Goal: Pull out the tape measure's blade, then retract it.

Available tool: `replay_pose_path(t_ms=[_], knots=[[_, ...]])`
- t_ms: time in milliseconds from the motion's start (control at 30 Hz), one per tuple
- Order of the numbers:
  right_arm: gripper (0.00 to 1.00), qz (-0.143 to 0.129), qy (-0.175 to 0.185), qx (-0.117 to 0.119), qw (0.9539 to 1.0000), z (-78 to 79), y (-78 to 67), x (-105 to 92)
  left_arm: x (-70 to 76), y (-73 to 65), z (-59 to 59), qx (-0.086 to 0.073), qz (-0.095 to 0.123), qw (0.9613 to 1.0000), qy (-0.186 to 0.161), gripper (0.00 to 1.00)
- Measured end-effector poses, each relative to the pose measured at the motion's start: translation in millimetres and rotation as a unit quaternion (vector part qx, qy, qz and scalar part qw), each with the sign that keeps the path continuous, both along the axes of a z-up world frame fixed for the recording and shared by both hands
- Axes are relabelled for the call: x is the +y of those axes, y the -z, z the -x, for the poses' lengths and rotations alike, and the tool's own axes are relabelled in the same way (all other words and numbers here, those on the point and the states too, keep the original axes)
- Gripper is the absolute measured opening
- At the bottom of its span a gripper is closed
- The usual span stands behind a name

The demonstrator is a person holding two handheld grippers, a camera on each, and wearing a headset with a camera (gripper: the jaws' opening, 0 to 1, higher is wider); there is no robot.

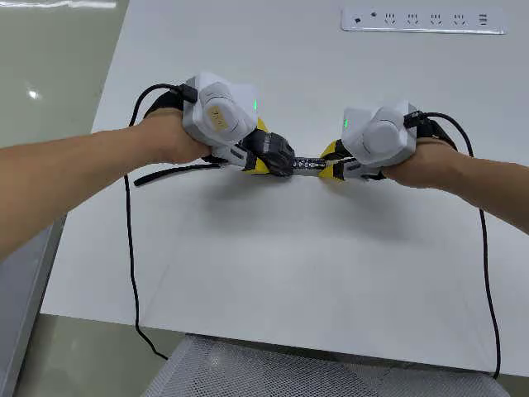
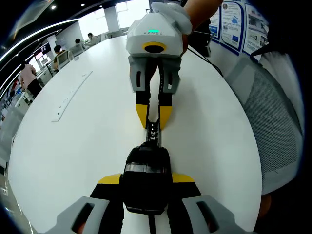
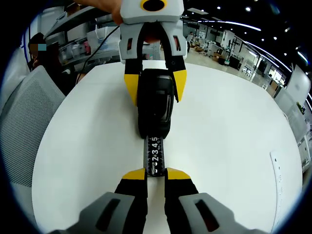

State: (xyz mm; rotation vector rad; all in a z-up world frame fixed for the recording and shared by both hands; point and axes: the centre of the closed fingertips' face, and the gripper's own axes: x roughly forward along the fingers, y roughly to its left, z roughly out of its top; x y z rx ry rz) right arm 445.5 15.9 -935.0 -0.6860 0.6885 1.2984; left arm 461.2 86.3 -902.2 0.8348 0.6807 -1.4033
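Observation:
The black tape measure case is held just above the white table, and my left gripper is shut on its sides. In the left gripper view the case sits between the yellow fingertips. A short length of black blade with white numbers runs from the case to my right gripper, which is shut on the blade's end. In the right gripper view the blade shows digits 2 to 5 between the right gripper and the case.
A white power strip lies at the table's far right. A grey mesh chair stands at the near edge. Black cables hang off the table's left side and trail from the right hand.

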Motion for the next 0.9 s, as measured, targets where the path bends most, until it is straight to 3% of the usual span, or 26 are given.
replay_pose_path(t_ms=[900], knots=[[0.11, 0.017, 0.029, 0.011, 0.9994, 10.6, -2.3, -46.9, -0.4, -1.1, 4.4, 0.001, -0.006, 0.9999, 0.010, 0.31]])
